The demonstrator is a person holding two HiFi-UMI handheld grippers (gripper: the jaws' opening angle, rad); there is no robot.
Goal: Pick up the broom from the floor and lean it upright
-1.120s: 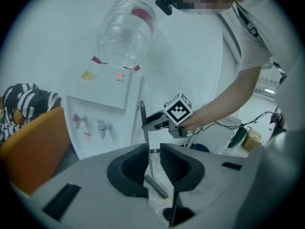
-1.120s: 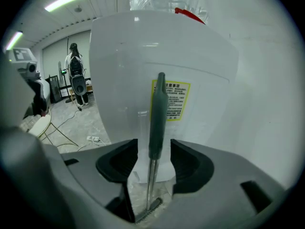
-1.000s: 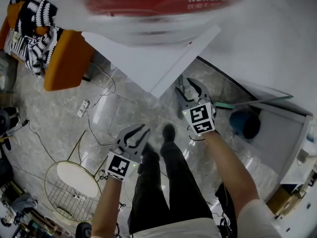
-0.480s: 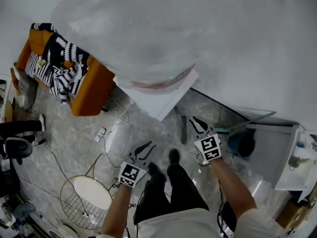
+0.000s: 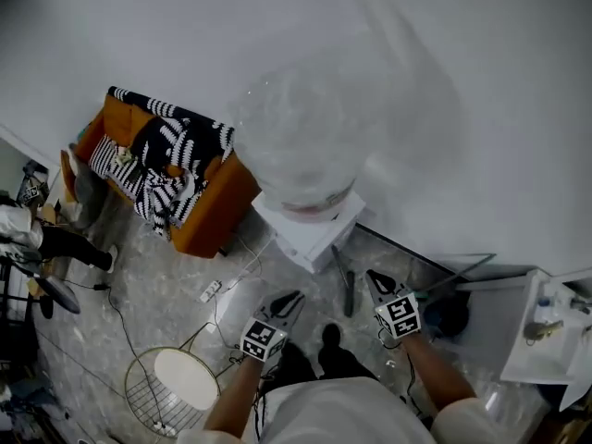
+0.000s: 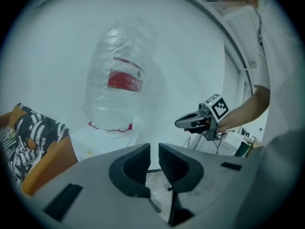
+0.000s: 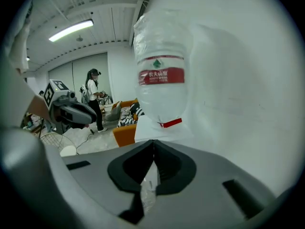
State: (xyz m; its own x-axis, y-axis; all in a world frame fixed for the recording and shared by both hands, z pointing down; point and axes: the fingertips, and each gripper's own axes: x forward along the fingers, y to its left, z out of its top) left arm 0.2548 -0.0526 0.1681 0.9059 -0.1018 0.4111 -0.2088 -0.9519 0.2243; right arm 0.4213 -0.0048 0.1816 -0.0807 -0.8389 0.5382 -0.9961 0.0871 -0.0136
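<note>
Left gripper (image 5: pixel 289 298): jaws a narrow slit apart, have just been closing, nothing between them. Right gripper (image 5: pixel 374 277): jaws together, empty. Both are held out over the grey floor (image 5: pixel 166 294). Broom (image 5: pixel 431 291): just right of the right gripper and free of both, its thin handle slanting toward the white cabinet (image 5: pixel 520 359).

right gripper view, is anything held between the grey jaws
No, the right gripper has just closed its jaws together, nothing between them.
</note>
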